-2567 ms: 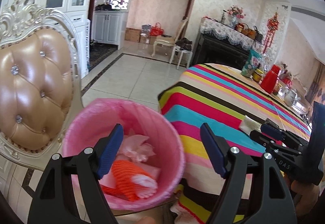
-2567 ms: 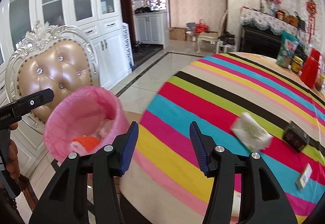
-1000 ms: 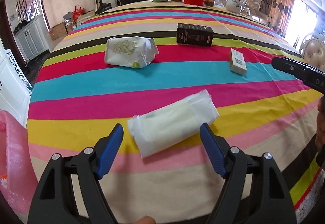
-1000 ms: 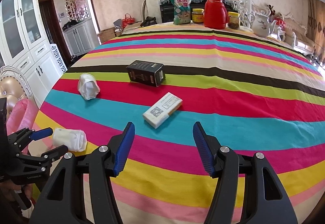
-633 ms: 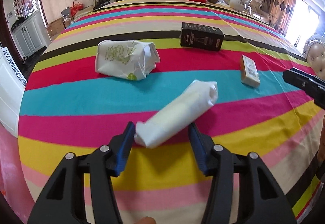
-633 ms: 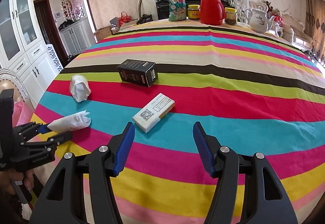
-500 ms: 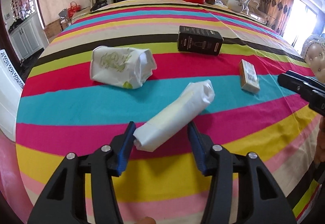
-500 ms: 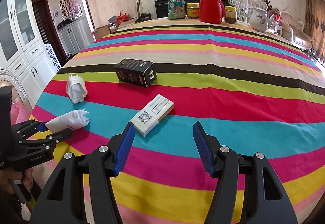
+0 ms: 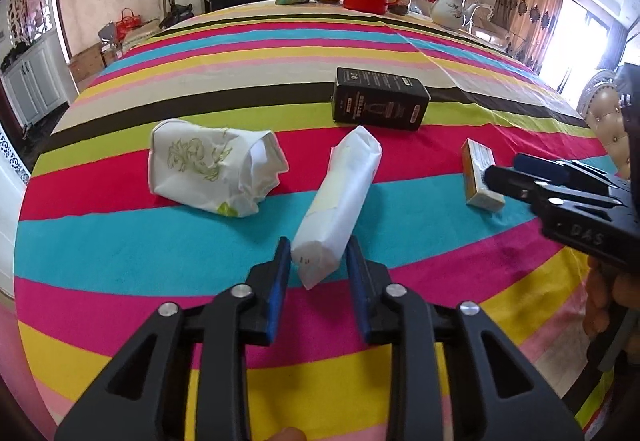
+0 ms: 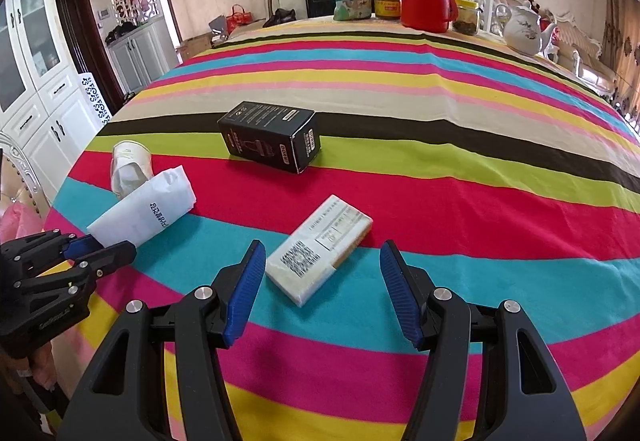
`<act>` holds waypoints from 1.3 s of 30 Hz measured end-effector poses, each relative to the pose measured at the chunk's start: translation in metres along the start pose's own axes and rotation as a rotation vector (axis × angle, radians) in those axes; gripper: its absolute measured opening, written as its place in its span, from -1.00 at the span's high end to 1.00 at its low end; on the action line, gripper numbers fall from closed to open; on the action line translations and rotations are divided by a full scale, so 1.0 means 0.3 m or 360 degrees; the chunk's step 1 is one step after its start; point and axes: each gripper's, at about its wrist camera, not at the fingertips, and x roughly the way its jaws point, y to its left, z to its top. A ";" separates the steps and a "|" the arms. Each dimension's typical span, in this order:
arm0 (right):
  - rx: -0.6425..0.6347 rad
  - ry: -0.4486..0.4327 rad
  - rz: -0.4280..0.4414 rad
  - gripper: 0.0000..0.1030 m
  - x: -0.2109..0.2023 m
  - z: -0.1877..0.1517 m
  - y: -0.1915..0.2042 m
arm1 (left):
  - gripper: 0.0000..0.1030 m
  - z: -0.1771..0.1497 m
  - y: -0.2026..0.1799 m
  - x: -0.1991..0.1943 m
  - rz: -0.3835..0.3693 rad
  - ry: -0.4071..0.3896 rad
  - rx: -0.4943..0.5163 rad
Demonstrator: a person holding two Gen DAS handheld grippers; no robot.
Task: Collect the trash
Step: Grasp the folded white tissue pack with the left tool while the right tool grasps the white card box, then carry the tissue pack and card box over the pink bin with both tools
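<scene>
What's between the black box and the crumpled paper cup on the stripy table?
Just bare tablecloth lies between the black box and the paper cup, clearest in the left wrist view.

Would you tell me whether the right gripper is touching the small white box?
Apart: the right wrist view shows the right gripper open, with tablecloth visible between each finger and the white box.

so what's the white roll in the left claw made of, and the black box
White roll: seemingly thin matte paper or soft plastic wrap, creased and crimped at its ends, pinched in the left claw. Black box: likely printed cardboard with a slight sheen, sharp folded edges and white lettering.
</scene>
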 end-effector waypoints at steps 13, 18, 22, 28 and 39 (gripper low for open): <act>-0.0001 0.0058 -0.0047 0.12 0.060 0.023 0.015 | 0.39 0.059 -0.005 0.037 -0.0050 -0.0016 0.0022; -0.0016 0.0063 -0.0049 0.18 0.064 0.027 0.017 | 0.59 0.069 -0.006 0.051 -0.0061 -0.0002 0.0022; -0.0021 0.0062 -0.0044 0.26 0.062 0.028 0.020 | 0.67 0.072 -0.004 0.041 -0.0079 -0.0014 -0.0002; 0.0011 0.0061 -0.0060 0.30 0.066 0.036 0.021 | 0.67 0.061 0.009 -0.011 -0.0067 -0.0055 -0.0041; -0.0046 0.0050 -0.0073 0.39 0.049 0.021 0.050 | 0.67 0.033 0.065 -0.131 -0.0023 -0.0143 -0.0110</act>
